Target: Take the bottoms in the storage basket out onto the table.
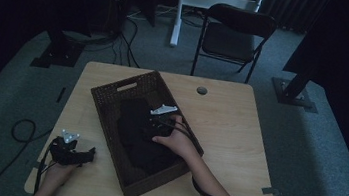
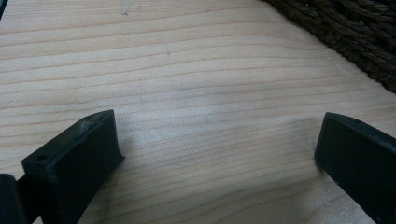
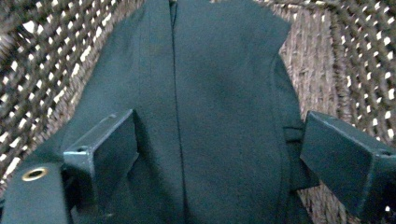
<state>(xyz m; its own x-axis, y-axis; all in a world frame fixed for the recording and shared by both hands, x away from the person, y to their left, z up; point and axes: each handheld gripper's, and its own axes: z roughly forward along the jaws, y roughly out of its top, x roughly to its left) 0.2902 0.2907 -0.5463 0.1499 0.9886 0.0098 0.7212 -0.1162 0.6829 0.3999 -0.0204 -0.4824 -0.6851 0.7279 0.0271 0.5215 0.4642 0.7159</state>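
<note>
A dark woven basket (image 1: 113, 90) stands slanted on the wooden table (image 1: 239, 131), with black cloth (image 1: 134, 118) lying in it. My right gripper (image 1: 148, 125) reaches into the basket, low over the cloth. In the right gripper view its jaws (image 3: 219, 140) stand wide open, the black cloth (image 3: 210, 84) lying between and under them, with basket weave (image 3: 56, 60) on both sides. A brass eyelet (image 3: 35, 173) shows at the cloth's lower left. My left gripper (image 1: 87, 155) rests near the table's front left corner, open on bare wood (image 2: 217, 135), with the basket's wall (image 2: 355, 37) just beyond it.
A black folding chair (image 1: 235, 35) stands behind the table. A round cable hole (image 1: 202, 90) sits near the table's far edge. Cables (image 1: 22, 129) lie on the carpet at the left. Bare tabletop stretches to the right of the basket.
</note>
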